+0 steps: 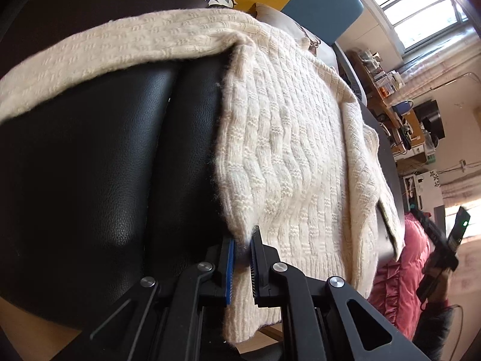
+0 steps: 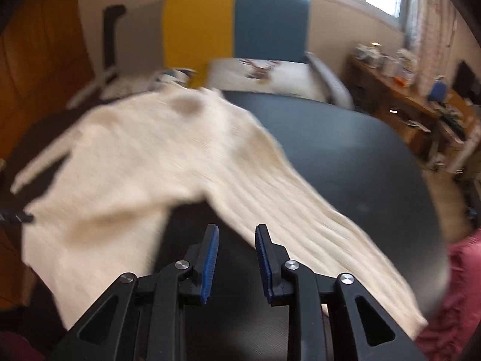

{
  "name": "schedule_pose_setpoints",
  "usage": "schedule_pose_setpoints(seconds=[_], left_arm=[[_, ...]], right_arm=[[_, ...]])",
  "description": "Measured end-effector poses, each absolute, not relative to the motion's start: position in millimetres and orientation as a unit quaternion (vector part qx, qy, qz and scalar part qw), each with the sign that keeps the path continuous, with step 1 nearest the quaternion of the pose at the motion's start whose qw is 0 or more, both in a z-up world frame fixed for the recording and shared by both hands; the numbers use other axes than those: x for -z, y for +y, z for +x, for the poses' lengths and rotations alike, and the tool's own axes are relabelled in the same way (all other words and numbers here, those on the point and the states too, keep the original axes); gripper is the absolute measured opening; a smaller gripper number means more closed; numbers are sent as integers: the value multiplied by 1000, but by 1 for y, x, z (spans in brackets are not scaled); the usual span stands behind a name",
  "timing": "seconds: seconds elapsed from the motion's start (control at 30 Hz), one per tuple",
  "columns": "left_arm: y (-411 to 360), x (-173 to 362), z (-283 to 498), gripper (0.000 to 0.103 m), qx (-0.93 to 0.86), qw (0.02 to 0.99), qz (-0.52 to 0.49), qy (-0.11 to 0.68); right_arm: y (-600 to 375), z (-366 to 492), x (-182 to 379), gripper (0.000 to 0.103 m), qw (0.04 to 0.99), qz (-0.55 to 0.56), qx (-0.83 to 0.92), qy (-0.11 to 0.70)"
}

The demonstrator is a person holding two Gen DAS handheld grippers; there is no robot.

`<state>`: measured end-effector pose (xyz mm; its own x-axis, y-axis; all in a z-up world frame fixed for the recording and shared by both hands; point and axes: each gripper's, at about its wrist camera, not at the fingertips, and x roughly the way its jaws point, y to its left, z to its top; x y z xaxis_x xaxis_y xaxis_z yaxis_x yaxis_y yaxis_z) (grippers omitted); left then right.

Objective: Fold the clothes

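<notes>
A cream knitted sweater (image 1: 288,138) lies spread on a black leather-like surface (image 1: 99,156). One sleeve (image 1: 99,48) stretches away to the left in the left wrist view. My left gripper (image 1: 243,242) is shut on the near lower corner of the sweater, with the knit pinched between its blue pads. The right wrist view is blurred. There the sweater (image 2: 129,162) lies ahead and to the left, and a long sleeve (image 2: 318,228) runs to the lower right beside the right finger. My right gripper (image 2: 236,234) is open over the dark surface with nothing between its pads.
Chairs with yellow (image 2: 198,27) and blue (image 2: 270,21) backs stand behind the surface, one bearing a printed cushion (image 2: 258,73). A cluttered wooden desk (image 2: 399,102) runs along the right wall under a window. A person's pink garment (image 1: 399,267) is at the right edge.
</notes>
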<state>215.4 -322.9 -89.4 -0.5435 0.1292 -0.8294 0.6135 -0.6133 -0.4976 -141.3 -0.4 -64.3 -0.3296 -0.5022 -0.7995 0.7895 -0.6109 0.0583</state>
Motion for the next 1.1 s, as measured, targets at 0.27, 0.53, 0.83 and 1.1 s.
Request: schedule_pose_setpoints(seconds=[0.27,0.53,0.83,1.1], left_arm=[[-321,95,220,9,782,175,466,374],[-339,108,246,9,761,197,478,393],[-345,78,268,10,769,200,453,404],[-344,36,221,10,830,200,411,321]], right_arm=[[-67,-186,131,25,342,484,761,264],[-20,-232,147,24,274,450,782,333],[45,-222,104,25,337,464,801,171],[55,-136,90,25,441,464,755,143]])
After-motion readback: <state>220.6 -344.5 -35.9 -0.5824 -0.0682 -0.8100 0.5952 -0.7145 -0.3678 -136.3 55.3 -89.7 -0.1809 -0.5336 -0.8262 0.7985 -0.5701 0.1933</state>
